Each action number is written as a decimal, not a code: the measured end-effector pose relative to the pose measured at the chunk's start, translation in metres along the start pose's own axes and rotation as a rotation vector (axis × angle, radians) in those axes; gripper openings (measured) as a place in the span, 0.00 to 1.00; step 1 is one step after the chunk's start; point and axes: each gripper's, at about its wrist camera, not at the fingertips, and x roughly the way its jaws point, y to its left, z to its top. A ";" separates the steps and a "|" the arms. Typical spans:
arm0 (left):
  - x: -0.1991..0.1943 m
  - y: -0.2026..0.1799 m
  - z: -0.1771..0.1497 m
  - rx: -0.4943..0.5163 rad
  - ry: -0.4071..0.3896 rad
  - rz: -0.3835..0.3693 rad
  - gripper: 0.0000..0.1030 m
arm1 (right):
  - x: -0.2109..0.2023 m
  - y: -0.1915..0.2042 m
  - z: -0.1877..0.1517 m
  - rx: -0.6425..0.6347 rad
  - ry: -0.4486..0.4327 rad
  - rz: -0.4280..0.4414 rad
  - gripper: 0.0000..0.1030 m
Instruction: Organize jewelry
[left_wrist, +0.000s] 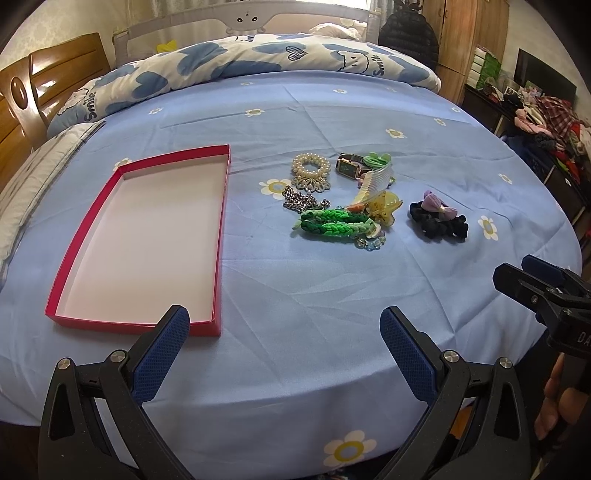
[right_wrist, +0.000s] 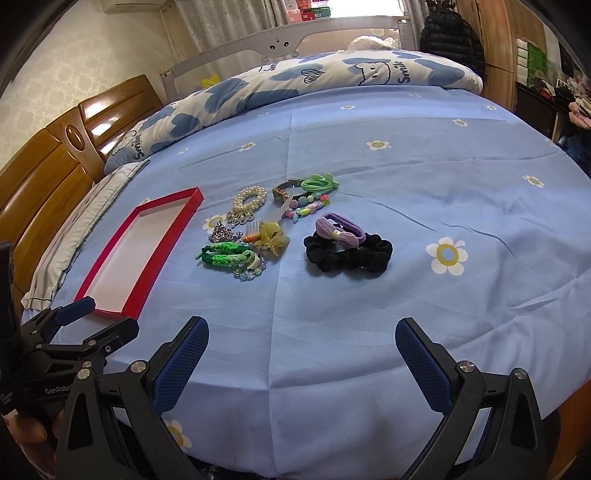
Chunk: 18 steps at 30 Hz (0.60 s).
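A shallow red box with a white floor lies empty on the blue bedsheet, at the left. To its right sits a heap of jewelry: a pearl bracelet, a square-faced watch, a silver chain, green braided bands, a yellow claw clip and a black scrunchie with a purple bow. My left gripper is open near the bed's front edge, holding nothing. My right gripper is open too, empty, to the right of the left one.
A rolled quilt with blue hearts lies across the far side of the bed. A wooden headboard and a pillow are at the left. Cluttered shelves stand at the right. A hand holds the right gripper.
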 end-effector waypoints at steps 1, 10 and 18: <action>0.000 0.000 0.000 0.000 0.000 0.000 1.00 | 0.000 0.000 0.000 0.000 -0.002 0.001 0.99; 0.001 -0.001 -0.001 -0.001 0.000 0.001 1.00 | -0.003 0.001 0.001 -0.001 -0.007 0.005 0.99; 0.001 -0.001 -0.002 -0.002 0.000 0.000 1.00 | -0.003 0.001 0.001 0.000 -0.007 0.008 0.99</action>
